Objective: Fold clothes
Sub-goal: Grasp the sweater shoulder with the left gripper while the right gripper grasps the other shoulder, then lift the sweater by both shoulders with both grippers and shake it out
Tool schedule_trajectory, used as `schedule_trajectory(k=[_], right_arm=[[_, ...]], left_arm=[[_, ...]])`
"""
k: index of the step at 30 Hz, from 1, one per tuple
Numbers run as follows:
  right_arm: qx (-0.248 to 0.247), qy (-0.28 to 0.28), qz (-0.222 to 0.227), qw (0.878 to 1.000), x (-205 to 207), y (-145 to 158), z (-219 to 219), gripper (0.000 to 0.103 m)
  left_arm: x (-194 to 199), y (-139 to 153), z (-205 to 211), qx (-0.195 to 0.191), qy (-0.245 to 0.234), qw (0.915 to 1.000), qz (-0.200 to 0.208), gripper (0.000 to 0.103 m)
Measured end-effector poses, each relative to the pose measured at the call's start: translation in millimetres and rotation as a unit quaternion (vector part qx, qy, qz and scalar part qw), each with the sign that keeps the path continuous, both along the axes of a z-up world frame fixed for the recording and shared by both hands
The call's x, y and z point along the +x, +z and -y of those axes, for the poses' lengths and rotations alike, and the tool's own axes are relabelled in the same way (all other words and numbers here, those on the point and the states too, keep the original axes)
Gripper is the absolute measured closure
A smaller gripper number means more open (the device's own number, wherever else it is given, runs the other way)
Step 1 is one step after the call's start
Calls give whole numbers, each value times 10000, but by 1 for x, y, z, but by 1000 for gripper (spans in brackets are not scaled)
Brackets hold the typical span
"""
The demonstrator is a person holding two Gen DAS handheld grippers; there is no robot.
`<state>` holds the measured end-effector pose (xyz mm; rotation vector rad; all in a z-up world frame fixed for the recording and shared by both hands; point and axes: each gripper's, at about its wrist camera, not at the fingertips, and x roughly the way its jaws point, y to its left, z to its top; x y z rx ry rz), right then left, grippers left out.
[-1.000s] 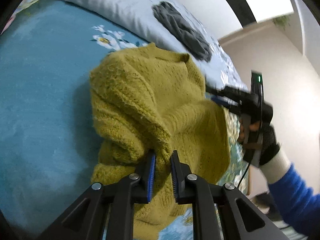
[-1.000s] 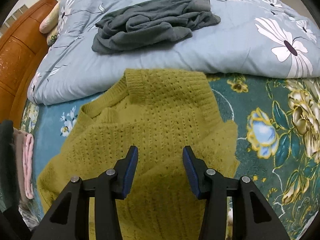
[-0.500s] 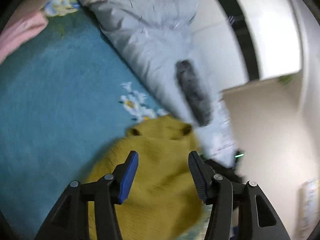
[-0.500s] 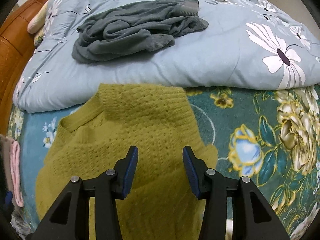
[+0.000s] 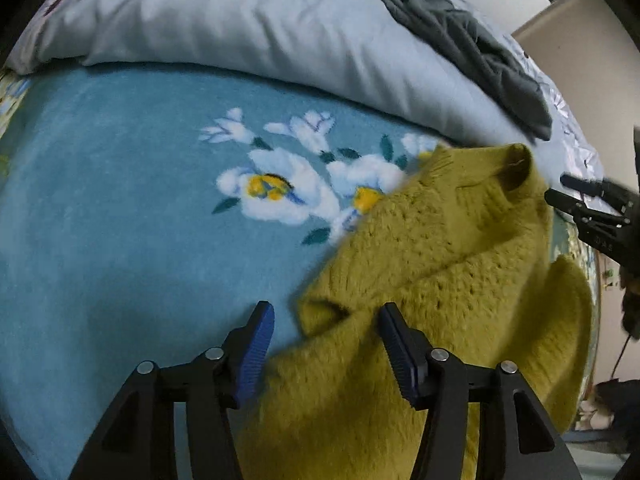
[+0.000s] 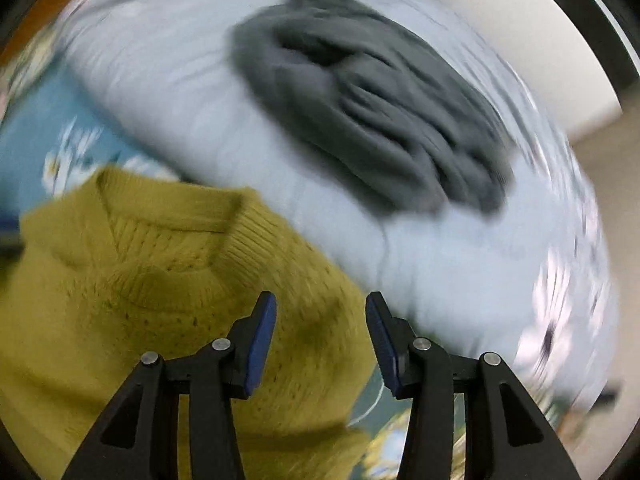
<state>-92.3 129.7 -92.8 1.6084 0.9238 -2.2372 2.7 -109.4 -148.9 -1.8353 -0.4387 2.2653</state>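
Observation:
A mustard-yellow knit sweater [image 5: 448, 280] lies partly folded on a teal floral blanket [image 5: 120, 220]. My left gripper [image 5: 326, 340] is open and empty, its jaws low over the sweater's left edge. My right gripper [image 6: 320, 332] is open and empty above the sweater's [image 6: 160, 300] shoulder near the collar; that view is blurred by motion. The right gripper also shows at the right edge of the left wrist view [image 5: 576, 196]. A crumpled dark grey garment [image 6: 372, 120] lies on the pale blue duvet [image 6: 200, 112] behind; it also shows in the left wrist view [image 5: 468, 48].
The pale blue flowered duvet [image 5: 240, 28] is heaped along the far side of the blanket. A beige wall [image 5: 600, 80] stands at the right. A wooden headboard edge [image 6: 52, 4] shows at the upper left of the right wrist view.
My left gripper let go of the sweater fold, opened, swung away and has come back low at the sweater's left edge. My right gripper stayed open and swung toward the collar and duvet.

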Motion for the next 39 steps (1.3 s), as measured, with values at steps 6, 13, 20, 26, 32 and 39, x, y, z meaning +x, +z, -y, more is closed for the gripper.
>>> schedule_trajectory(k=[6,13,20,26,32,39], right_arm=[[696,445,380,9959,-18,-26,14,50],[855,338,731,9931,-12,-51,12,51],[506,-173,347,9980,7,-30,0,96],[-323,-705,-636,9950,37,39,-25,96],[-1088,-933,-1781,9735,79,140,-42,96],[-1711,-718,-3132,9314,130,275,-42,96]], left_arm=[[-7,2,-2,36,-161,9999,-30,44],[4,9,-17,-186,-528,9983,-162,83],[31,44,-10,-474,-310,9963,-640,91],[54,109,2,-694,-101,9875,-1413,93],[58,199,-2,-837,243,9666,-2410,93],[121,334,7,-990,592,9191,-3767,93]])
